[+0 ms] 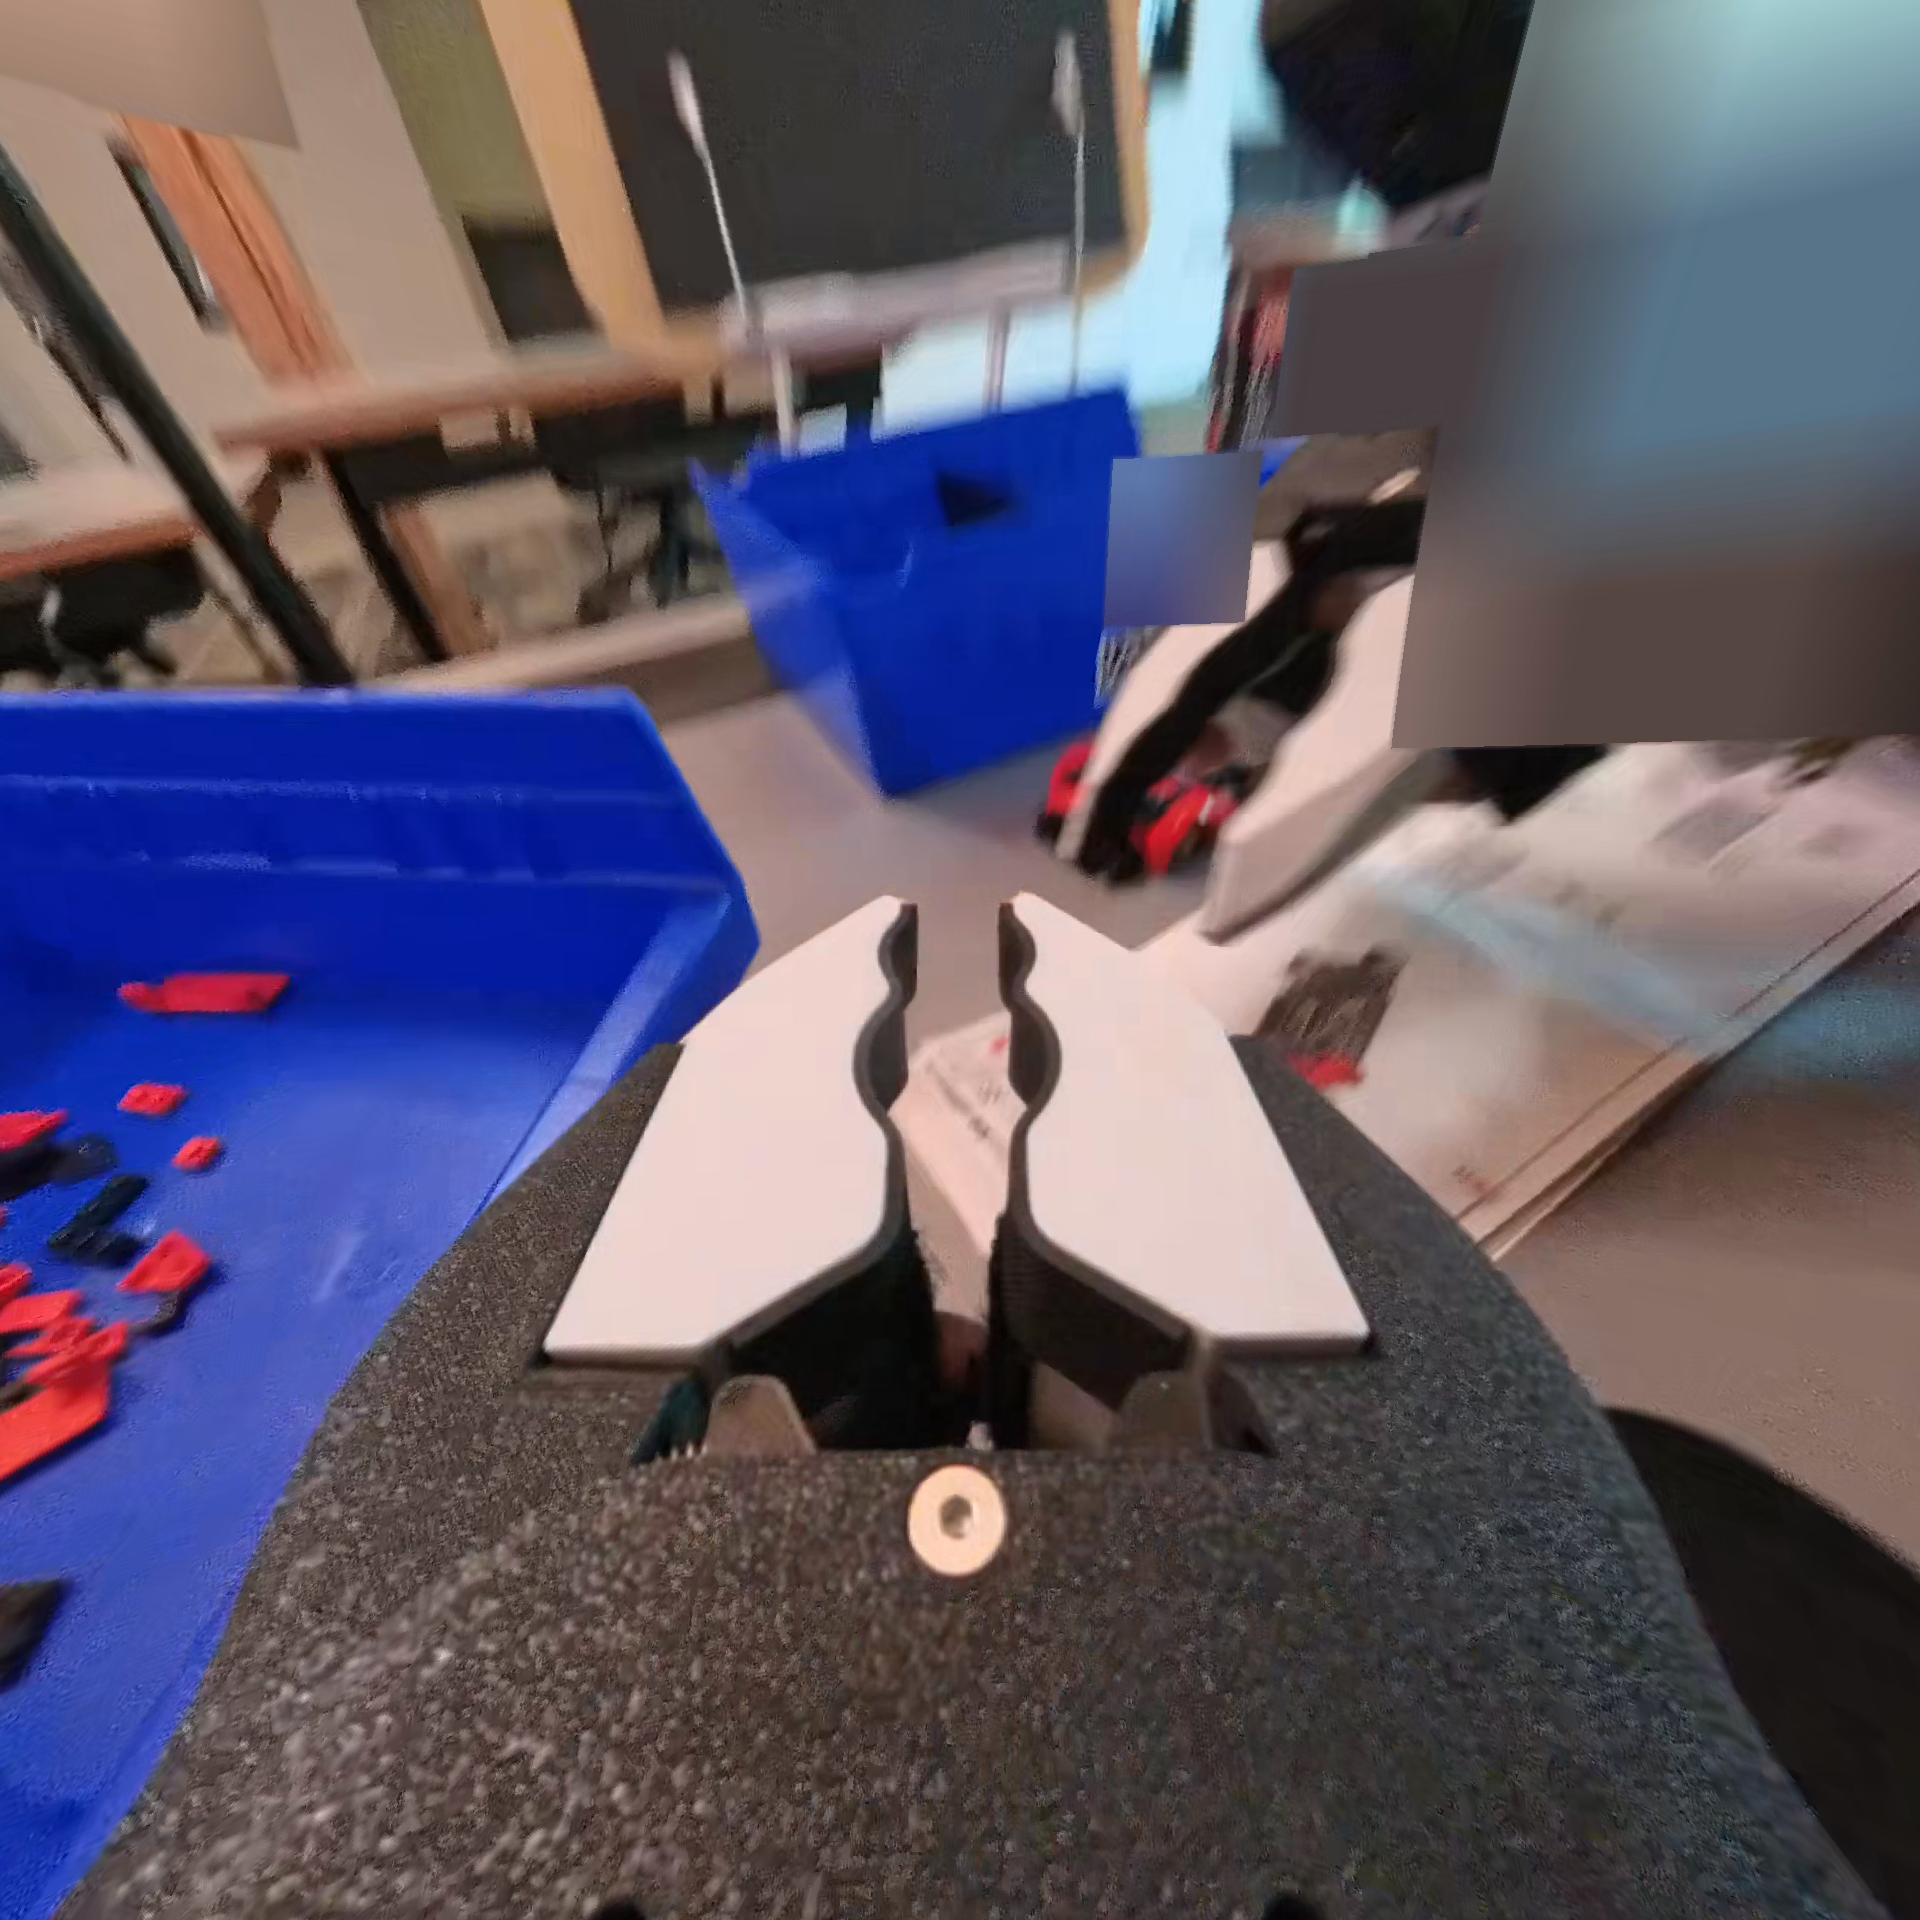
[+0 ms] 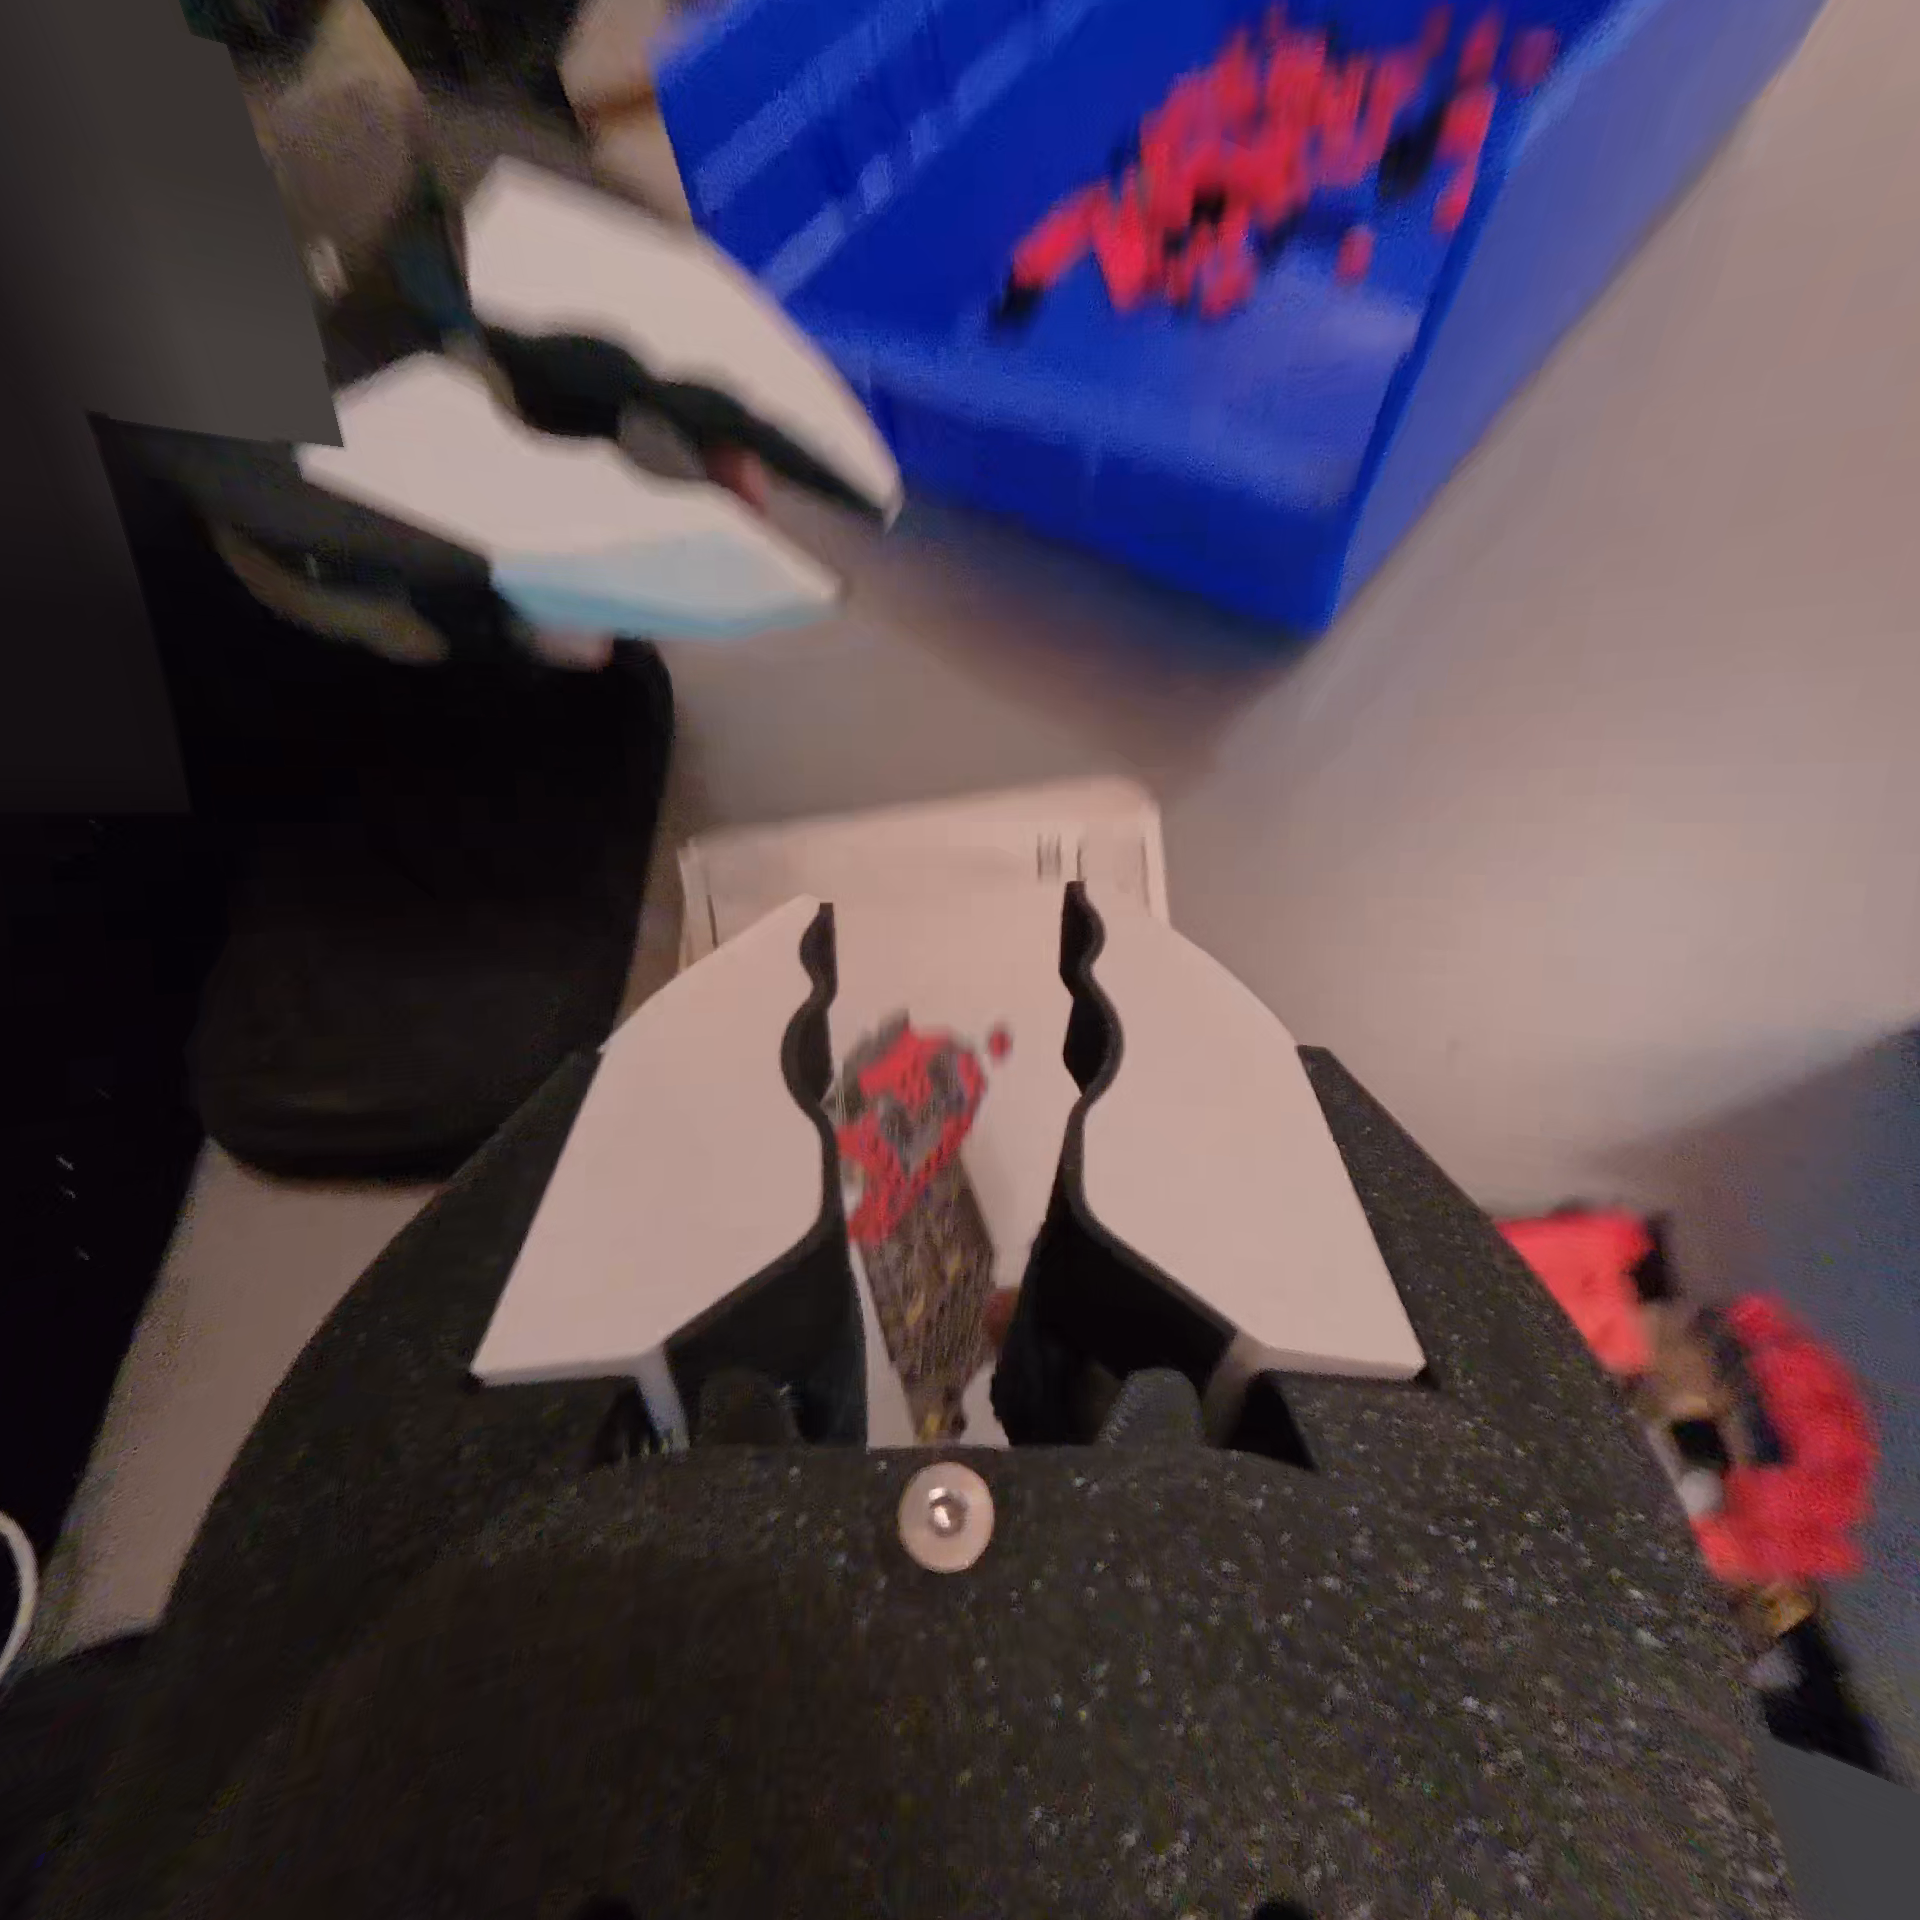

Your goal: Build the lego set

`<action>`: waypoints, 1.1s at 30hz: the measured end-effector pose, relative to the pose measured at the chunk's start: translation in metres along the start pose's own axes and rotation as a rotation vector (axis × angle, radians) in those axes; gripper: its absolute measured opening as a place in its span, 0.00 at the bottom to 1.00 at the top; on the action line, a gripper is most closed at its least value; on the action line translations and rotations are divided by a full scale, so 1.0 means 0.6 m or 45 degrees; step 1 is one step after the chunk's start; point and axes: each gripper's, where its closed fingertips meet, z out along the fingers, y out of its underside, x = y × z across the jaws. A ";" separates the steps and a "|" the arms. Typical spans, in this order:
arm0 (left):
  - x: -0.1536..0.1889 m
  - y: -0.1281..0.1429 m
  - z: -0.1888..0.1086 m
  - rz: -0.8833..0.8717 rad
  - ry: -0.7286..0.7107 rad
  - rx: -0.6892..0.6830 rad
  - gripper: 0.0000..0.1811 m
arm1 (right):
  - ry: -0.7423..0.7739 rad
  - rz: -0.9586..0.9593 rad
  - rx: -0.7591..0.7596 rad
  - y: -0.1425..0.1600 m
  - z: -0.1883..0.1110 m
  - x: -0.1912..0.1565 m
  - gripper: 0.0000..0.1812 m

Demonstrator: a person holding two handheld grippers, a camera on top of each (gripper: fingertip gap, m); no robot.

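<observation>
My left gripper (image 1: 957,914) hovers over the grey table with its jaws a narrow gap apart and nothing between them. It also shows blurred in the right wrist view (image 2: 862,545). My right gripper (image 2: 951,914) is open and empty above the instruction booklet (image 2: 914,862). In the left wrist view it (image 1: 1148,873) hangs over a red and black lego model (image 1: 1184,810). The model (image 2: 1766,1455) lies to the right of my right gripper, outside its fingers. A blue bin (image 1: 644,997) at the left holds several loose red and black pieces (image 1: 166,1268).
The booklet (image 1: 1507,987) lies open on the table at the right. A second blue bin (image 1: 935,623) stands farther back. The parts bin (image 2: 1143,436) sits beyond the booklet. A dark object (image 2: 416,883) is at the table's near-left edge. Tip to tip, the grippers are about 6 cm apart.
</observation>
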 end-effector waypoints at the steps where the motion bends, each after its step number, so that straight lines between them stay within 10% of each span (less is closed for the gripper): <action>1: 0.001 -0.021 -0.016 -0.060 0.020 0.135 0.08 | -0.004 -0.036 0.056 -0.036 -0.006 0.001 0.25; 7: 0.004 -0.041 -0.038 -0.225 0.139 0.308 0.09 | 0.064 -0.431 0.060 -0.229 0.027 0.040 0.49; 12: 0.014 -0.031 -0.034 -0.275 0.237 0.270 0.08 | -0.001 -0.681 -0.059 -0.347 0.150 0.085 0.11; 20: 0.013 -0.027 -0.036 -0.324 0.275 0.266 0.08 | -0.152 -0.757 -0.807 -0.300 0.422 0.181 0.05; 33: 0.012 -0.029 -0.044 -0.340 0.292 0.301 0.08 | -0.206 -0.673 -1.039 -0.254 0.473 0.205 0.09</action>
